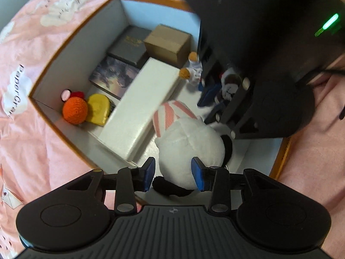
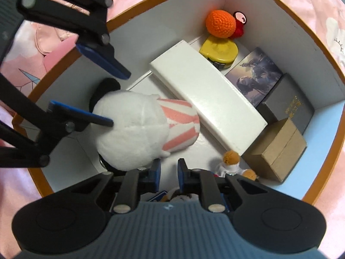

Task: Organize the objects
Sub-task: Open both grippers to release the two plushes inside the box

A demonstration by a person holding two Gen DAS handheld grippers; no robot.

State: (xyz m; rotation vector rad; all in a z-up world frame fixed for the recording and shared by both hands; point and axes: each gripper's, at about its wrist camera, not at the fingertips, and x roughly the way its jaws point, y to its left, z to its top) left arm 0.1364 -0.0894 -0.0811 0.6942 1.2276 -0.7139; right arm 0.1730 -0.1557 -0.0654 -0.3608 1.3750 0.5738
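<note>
An orange-rimmed white storage box (image 1: 71, 43) (image 2: 280, 2) sits on a pink bedspread. A white plush bunny (image 1: 189, 146) (image 2: 129, 133) with pink-striped ears lies inside it. My left gripper (image 1: 173, 173) (image 2: 120, 97) is open, its blue pads either side of the bunny, not squeezing it. My right gripper (image 2: 169, 172) (image 1: 213, 99) is nearly closed, low in the box over a small brown-and-white plush (image 1: 229, 84) (image 2: 179, 196); whether it grips the plush is unclear. A small doll with orange hair buns (image 1: 194, 69) (image 2: 232, 161) lies beside it.
The box also holds a long white box (image 1: 140, 105) (image 2: 207, 95), a brown carton (image 1: 168, 43) (image 2: 278, 151), a dark grey box (image 1: 129, 45) (image 2: 289, 103), a picture book (image 1: 114, 75) (image 2: 256, 73), a yellow case (image 1: 98, 108) (image 2: 220, 49) and an orange crochet ball toy (image 1: 74, 110) (image 2: 220, 23).
</note>
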